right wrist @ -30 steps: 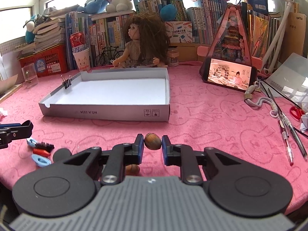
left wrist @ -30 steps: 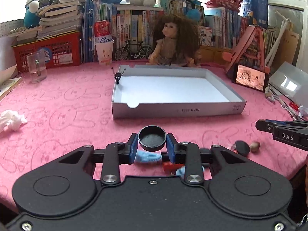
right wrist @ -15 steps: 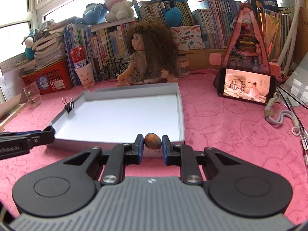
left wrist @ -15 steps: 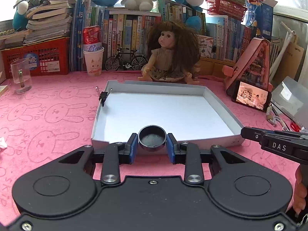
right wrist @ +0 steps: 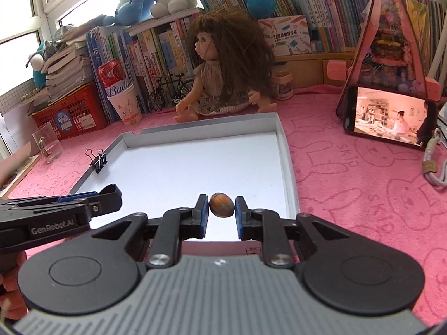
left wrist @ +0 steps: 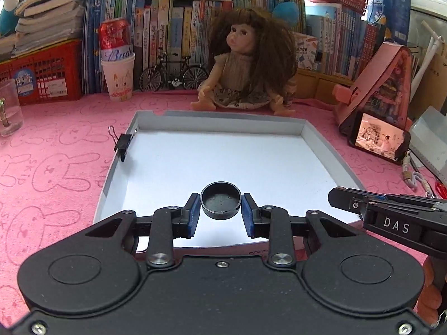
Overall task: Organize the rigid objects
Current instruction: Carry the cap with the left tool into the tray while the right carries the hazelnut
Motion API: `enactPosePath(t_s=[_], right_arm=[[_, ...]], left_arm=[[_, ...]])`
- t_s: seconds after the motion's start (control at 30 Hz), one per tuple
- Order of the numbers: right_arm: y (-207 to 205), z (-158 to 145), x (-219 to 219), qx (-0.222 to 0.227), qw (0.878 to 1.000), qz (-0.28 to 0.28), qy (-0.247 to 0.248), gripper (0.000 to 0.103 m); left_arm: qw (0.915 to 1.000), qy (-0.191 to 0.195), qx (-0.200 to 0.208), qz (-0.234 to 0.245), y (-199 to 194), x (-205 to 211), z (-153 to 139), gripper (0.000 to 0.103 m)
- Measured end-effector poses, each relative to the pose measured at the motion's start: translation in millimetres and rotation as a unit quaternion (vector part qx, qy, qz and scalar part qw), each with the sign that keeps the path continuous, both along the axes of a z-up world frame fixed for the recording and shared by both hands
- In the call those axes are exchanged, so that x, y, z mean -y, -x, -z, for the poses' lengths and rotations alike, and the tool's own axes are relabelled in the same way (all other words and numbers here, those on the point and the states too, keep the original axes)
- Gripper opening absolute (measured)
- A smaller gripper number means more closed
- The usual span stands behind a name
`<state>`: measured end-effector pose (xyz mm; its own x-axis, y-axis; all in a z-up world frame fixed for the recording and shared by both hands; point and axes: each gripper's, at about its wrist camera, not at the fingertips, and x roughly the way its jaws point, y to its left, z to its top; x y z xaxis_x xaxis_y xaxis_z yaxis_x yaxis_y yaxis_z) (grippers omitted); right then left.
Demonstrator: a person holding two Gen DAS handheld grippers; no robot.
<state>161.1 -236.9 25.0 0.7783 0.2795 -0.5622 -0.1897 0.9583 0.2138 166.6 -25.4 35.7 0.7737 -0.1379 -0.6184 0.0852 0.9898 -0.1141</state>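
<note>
Left wrist view: the left gripper [left wrist: 221, 209] holds a black round cap [left wrist: 221, 204] pinched between its blue pads, over the near part of the white tray [left wrist: 321, 150]. The right gripper [right wrist: 221, 212] is clamped narrowly on a brown nut [right wrist: 221, 205], also above the tray floor, with the tray's right wall just right of its fingers. Risks as I judge them: the nut is rounded and would likely roll once let go, perhaps toward the low wall; the two grippers sit close, so a sideways drift could knock them together and jar the cap loose
</note>
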Motion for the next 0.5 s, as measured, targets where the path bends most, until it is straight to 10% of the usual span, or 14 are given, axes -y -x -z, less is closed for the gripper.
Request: enactPosePath(t_s=[0.5], right_arm=[[-24.0,14.4,-14.9,-0.039,0.999,-0.007,0.034,0.025]], left_arm=[[0.9994,-0.008,-0.034,0.000,-20.8,2.2,23.1,0.030]])
